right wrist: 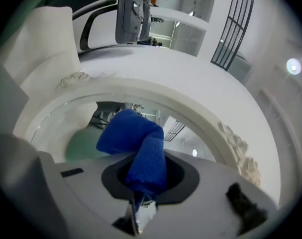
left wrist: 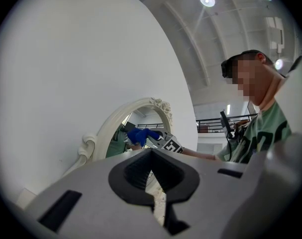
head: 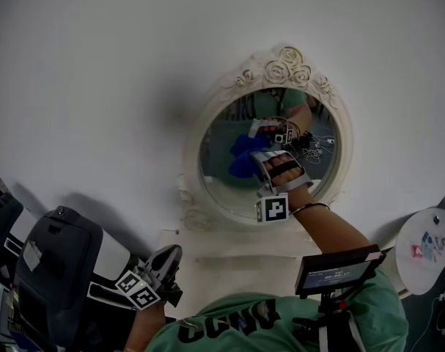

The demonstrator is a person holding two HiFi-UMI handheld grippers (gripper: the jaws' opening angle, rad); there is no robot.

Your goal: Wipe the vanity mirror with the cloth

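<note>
Hanging low at 7 o'clock in the head view, close to the person's green shirt, the left gripper (head: pixel 152 277) has its fingers pressed together on nothing, well apart from the work. Its own view shows the same (left wrist: pixel 153 183). That leaves nothing steadying the mirror.

Further out, near the centre, the right gripper (head: pixel 277 171) reaches onto the glass with its fingers pinching a bunched blue cloth (head: pixel 244 156). In the right gripper view (right wrist: pixel 141 193) only a narrow tail of the cloth (right wrist: pixel 136 143) sits in the pinch, and the bulk flops forward at 12 o'clock. Whether the cloth touches the glass I cannot tell.

Beyond it, the oval vanity mirror with a cream scrolled frame (head: pixel 221 169) stands against the white wall (head: pixel 97 64).

Likely troubles:
- A firm stroke could drag the cloth out of so slight a hold.
- If the wad folds aside, the hard fingers could scrape the glass.
- Pressure near the rim may rock or shift the unbraced mirror.
- A bunched cloth probably wipes a small patch, leaving streaks.
</note>
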